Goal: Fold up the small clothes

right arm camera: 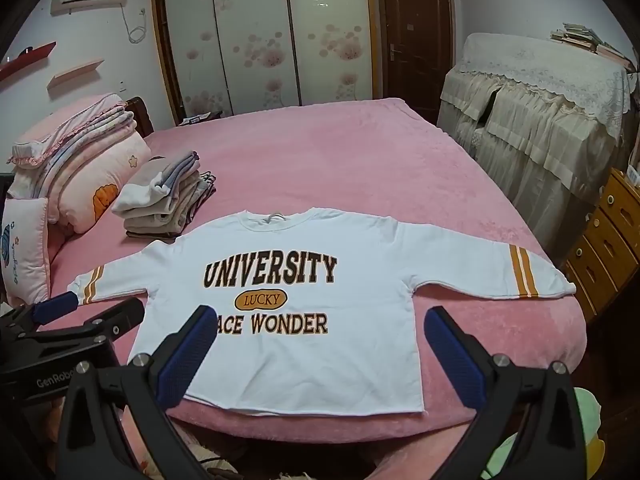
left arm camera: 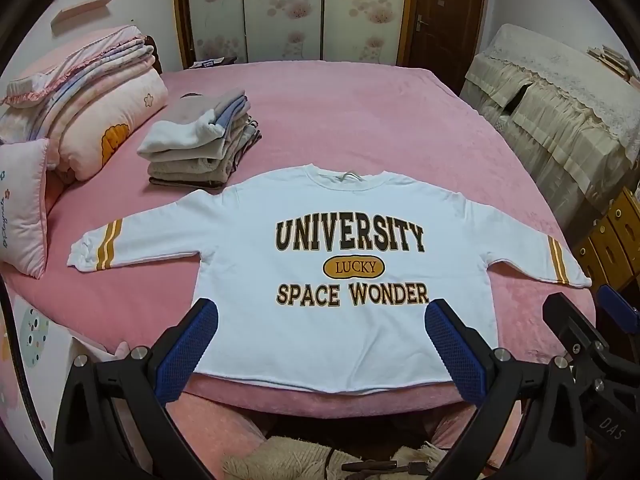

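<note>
- We found the white sweatshirt (left arm camera: 320, 280) laid flat and print-up on the pink bed cover (left arm camera: 360, 128), neckline away from us, hem along the near edge of the bed; we judged this the natural starting layout for a fold, with both sleeves spread out to the sides.
- Left gripper (left arm camera: 320, 328): jaws spread wide, holding nothing, poised above the lower part of the sweatshirt, whose body lay between and ahead of the jaws.
- Right gripper (right arm camera: 320, 332): jaws likewise spread and empty; the hem lay just below them, and the striped right sleeve (right arm camera: 520, 276) lay beyond the right jaw.
- The striped left sleeve (left arm camera: 108, 250) lay well outside the left jaw.
- A stack of folded clothes (left arm camera: 200, 144) sat beyond the left shoulder, probably the place for finished items.
- We judged no fold yet made; the sleeves seemed the likely first grasp.
</note>
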A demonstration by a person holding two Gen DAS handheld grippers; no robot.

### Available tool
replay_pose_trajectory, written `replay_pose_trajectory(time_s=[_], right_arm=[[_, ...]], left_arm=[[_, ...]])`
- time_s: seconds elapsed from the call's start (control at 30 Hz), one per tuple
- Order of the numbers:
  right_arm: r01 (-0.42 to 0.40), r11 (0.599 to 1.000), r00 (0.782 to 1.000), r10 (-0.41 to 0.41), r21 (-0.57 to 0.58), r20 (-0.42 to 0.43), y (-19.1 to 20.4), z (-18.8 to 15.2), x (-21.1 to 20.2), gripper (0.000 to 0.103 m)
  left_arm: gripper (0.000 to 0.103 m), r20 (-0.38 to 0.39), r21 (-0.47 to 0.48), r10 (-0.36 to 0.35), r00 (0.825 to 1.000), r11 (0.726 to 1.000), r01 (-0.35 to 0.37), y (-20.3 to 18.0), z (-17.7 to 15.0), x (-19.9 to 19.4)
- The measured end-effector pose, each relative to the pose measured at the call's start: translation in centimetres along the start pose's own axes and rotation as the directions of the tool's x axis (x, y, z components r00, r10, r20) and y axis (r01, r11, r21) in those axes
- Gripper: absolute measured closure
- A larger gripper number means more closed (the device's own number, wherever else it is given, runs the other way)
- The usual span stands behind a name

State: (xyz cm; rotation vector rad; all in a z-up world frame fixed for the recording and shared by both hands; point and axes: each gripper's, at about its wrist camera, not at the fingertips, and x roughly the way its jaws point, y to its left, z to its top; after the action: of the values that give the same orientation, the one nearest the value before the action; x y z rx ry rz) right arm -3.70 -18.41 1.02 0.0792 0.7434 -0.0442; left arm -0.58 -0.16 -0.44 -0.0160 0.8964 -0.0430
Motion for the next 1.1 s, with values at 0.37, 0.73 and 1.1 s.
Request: replay_pose_trajectory(time_s=[0.37,0.73,1.1], right_arm=[[-0.002,1.0,1.0,0.002,0.003,0.0,-0.01,-0.01,0.02,0.0],[-0.004,1.0,1.0,0.004,0.005,0.002,-0.07,-0.12,0.06,0.0],[-0.006,1.0,1.0,0.006,0.002,0.003,0.21,-0.22,-0.24,0.0]], left_arm=[[0.0,0.007,-0.006,-0.015,1.0,1.0,0.015,0.21,-0.15,-0.14],[0.0,0.001,-0.023,-0.022,1.0,0.999,0.022,0.46,-0.3,-0.2],[0.0,0.002,-0.023,-0.022,1.0,0.999,0.022,0.48,-0.39,-0.2]])
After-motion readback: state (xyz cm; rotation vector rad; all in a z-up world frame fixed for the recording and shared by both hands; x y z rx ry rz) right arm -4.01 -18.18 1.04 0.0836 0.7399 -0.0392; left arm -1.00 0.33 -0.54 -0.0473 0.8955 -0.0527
